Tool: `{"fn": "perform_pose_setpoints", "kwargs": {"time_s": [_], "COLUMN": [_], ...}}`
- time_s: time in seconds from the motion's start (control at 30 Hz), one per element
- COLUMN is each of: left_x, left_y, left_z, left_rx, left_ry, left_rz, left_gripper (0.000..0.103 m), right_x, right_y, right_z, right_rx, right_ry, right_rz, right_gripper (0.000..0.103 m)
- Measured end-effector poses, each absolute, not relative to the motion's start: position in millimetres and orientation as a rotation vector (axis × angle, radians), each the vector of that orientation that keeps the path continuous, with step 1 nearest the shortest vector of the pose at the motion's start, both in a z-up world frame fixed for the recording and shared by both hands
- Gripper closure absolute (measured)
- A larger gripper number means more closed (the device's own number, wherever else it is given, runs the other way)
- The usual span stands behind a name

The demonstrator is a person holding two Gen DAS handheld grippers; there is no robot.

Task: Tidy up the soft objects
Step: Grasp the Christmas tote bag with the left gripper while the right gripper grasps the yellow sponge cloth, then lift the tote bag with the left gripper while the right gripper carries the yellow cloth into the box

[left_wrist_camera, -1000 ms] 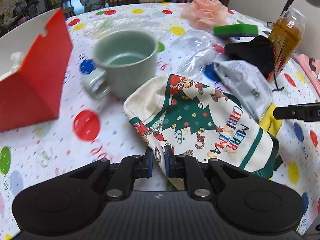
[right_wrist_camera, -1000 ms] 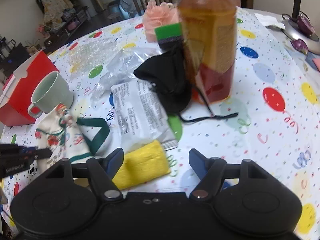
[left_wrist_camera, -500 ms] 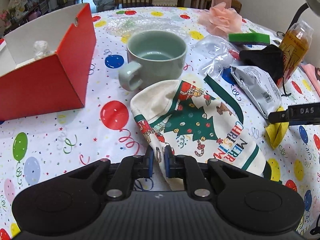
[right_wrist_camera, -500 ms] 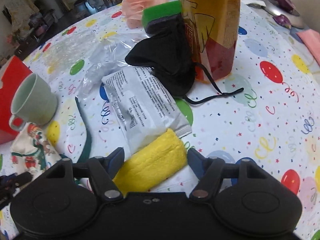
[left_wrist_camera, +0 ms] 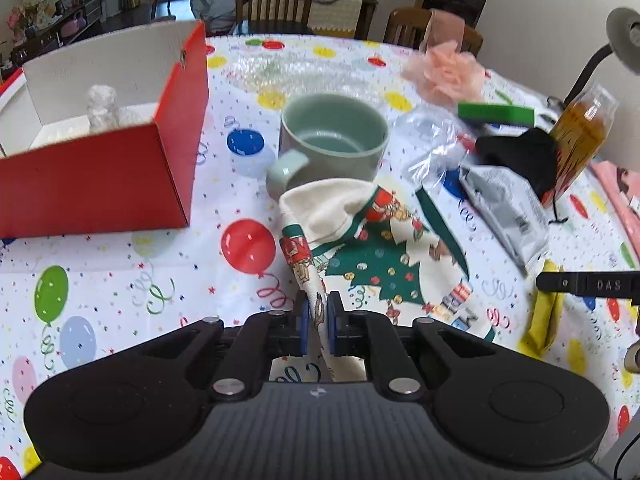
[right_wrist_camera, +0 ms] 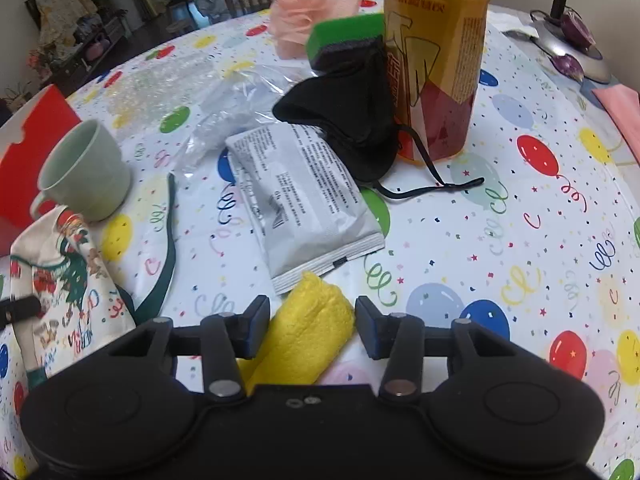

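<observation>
A cream Christmas-print cloth bag (left_wrist_camera: 372, 256) lies bunched in front of the mug, and my left gripper (left_wrist_camera: 318, 320) is shut on its near edge, which is raised off the table. The same bag (right_wrist_camera: 60, 280) shows at the far left of the right wrist view. A yellow fluffy cloth (right_wrist_camera: 308, 336) lies between the fingers of my right gripper (right_wrist_camera: 312, 328). Its jaws are closing and the pads stand just beside the cloth without squeezing it. Further soft things lie beyond: a pink mesh pouf (left_wrist_camera: 444, 68), a green sponge (left_wrist_camera: 496, 114) and a black face mask (right_wrist_camera: 352, 120).
A red cardboard box (left_wrist_camera: 100, 176) stands open at the left with something pale inside. A green mug (left_wrist_camera: 332, 148) sits mid-table. A grey packet (right_wrist_camera: 304, 200), clear plastic bags (right_wrist_camera: 224, 120) and an amber drink bottle (right_wrist_camera: 436, 60) crowd the right. Lamp base (right_wrist_camera: 568, 48) at far right.
My left gripper lifted the bag's edge and drew it left toward the red box, bunching it. My right gripper moved forward over the yellow cloth and its jaws narrowed around it.
</observation>
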State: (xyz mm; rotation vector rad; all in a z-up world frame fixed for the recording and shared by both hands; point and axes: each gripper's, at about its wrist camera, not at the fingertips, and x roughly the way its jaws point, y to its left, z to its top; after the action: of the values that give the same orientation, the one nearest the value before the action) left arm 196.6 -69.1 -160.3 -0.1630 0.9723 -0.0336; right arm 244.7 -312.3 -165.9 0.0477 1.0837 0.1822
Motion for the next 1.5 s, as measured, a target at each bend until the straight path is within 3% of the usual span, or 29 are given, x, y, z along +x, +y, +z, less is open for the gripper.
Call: {"fn": "perform_pose_setpoints", "kwargs": {"time_s": [0.57, 1.03, 1.5], "left_x": [177, 168, 182], "left_y": [-15, 60, 136], "left_z": [-113, -69, -4], "left_rx": [-0.27, -0.346, -0.247], "left_ry": [0.853, 0.753, 0.647], "left_rz": [-0.073, -0.11, -0.103], "left_gripper": [0.096, 0.096, 0.096], "right_x": [203, 201, 227], "right_y": [-257, -182, -86], "right_z": [-112, -58, -6], "right_rx": [-0.022, -0.028, -0.07], "right_ry": [0.927, 0.825, 0.781], "right_rz": [0.376, 0.462, 0.605], "right_gripper": [0.074, 0.075, 0.075]}}
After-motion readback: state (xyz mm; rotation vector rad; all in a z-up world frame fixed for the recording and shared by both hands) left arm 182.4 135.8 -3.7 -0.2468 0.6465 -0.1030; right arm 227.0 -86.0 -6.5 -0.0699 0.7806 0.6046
